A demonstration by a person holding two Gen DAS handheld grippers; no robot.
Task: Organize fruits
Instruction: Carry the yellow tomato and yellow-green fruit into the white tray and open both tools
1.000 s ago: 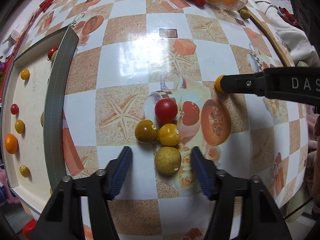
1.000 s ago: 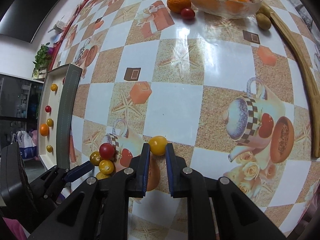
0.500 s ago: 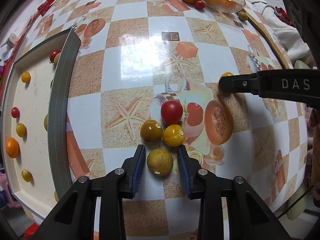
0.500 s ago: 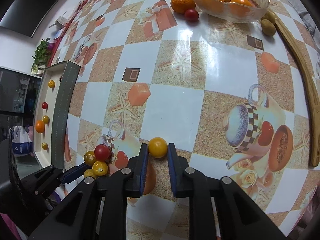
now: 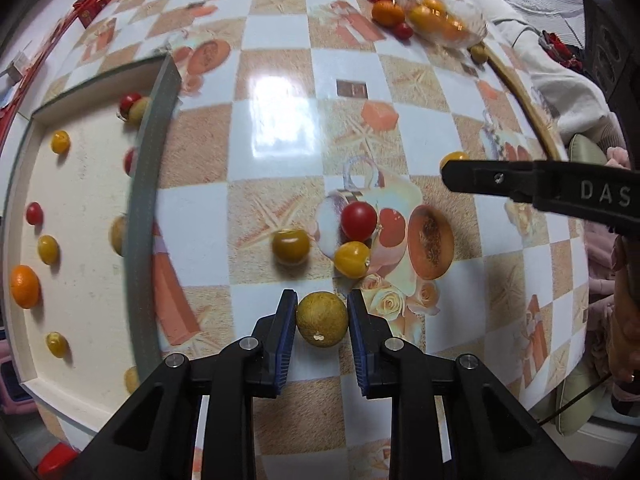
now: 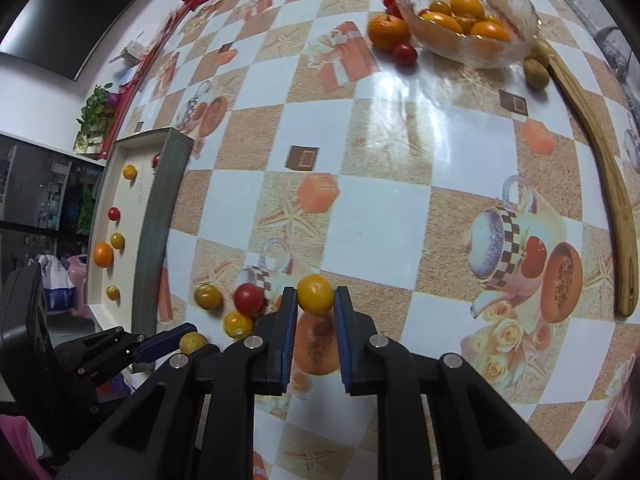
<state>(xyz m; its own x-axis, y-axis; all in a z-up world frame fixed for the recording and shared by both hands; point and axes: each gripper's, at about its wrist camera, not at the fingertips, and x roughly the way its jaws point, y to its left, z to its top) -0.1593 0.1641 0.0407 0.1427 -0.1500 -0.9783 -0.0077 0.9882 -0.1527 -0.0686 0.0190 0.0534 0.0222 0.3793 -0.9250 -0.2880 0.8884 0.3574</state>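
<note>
Left tool (image 5: pixel 322 316) closed on longan (image 5: pixel 322 319) — three tomatoes (image 5: pixel 352 240) beyond

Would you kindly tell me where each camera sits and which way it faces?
Left wrist: on the left claw, looking along its fingers at the held green-yellow fruit, with the tray on its left; the right claw's finger crosses its right edge.
Right wrist: on the right claw, gripping a yellow tomato, facing the glass bowl; the left claw shows lower left.
Shared: red tomato, tray, bowl.
</note>
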